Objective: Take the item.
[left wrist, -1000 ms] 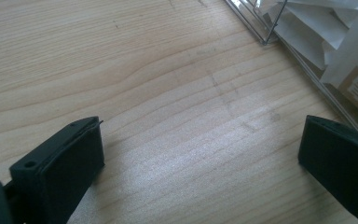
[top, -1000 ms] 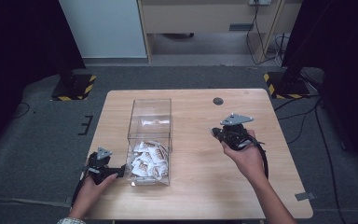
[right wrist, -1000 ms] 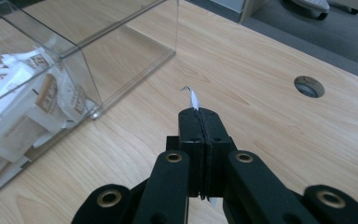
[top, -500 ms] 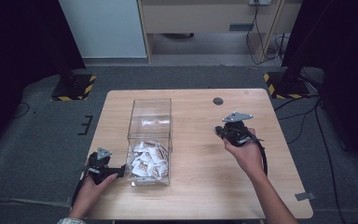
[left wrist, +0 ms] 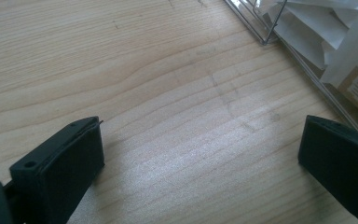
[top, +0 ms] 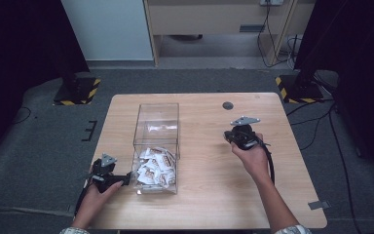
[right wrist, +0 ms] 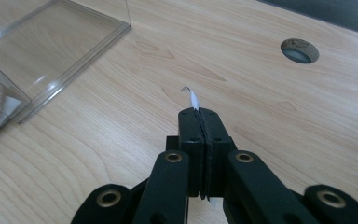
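1. We hold a thin white packet [right wrist: 193,99] in the right gripper [right wrist: 198,112]. Its jaws are pressed together on it, and only a curled sliver pokes out past the tips.
2. That gripper hangs over bare table [top: 204,195] to the right of the clear box [top: 157,126], well apart from it. The other packets [top: 153,166] lie heaped at the box's near end.
3. We judge the step to be setting this packet down on the open wood, so we should lower until the sliver nearly meets the surface before letting go.
4. With so little paper showing, the grip looks slim. We keep the wrist steady and avoid swinging, or the packet may slip early.
5. The left gripper [top: 108,176] rests just beside the box's near left corner, jaws spread wide over bare wood with nothing between them. We keep it there, clear of the wall.
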`<state>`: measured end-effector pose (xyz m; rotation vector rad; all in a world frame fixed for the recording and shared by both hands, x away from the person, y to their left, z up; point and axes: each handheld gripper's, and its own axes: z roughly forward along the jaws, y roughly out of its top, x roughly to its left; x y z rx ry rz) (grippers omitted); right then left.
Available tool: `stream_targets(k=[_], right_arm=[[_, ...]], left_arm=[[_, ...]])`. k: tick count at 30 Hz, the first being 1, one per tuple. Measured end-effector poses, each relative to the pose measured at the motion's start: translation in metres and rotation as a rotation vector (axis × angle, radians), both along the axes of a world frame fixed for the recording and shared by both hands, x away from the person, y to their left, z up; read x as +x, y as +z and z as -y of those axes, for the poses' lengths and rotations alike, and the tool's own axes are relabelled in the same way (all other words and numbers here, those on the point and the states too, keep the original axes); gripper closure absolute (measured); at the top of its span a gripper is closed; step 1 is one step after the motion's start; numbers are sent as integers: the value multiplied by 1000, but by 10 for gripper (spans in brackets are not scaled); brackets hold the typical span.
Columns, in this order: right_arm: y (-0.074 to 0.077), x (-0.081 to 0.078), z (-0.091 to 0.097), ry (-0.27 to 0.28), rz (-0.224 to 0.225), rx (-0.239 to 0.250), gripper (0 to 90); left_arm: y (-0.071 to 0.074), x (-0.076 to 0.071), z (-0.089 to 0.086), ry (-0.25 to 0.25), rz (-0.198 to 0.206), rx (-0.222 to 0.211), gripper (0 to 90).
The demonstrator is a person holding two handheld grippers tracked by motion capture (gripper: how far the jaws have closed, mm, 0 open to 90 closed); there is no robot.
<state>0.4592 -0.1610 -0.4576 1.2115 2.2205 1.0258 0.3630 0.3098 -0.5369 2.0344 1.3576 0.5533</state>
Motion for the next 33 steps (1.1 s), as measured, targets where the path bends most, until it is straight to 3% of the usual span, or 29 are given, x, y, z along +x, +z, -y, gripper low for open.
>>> stream_targets(k=[16,27,33], right_arm=[[-25,11,-3,-28,-45,-19,881],[-26,11,-6,-35,-48,3,860],[-21,8,-7,-37,-38,6,745]], left_arm=[[0,0,0,0,0,0,0],[0,0,0,0,0,0,0],[0,0,0,0,0,0,0]])
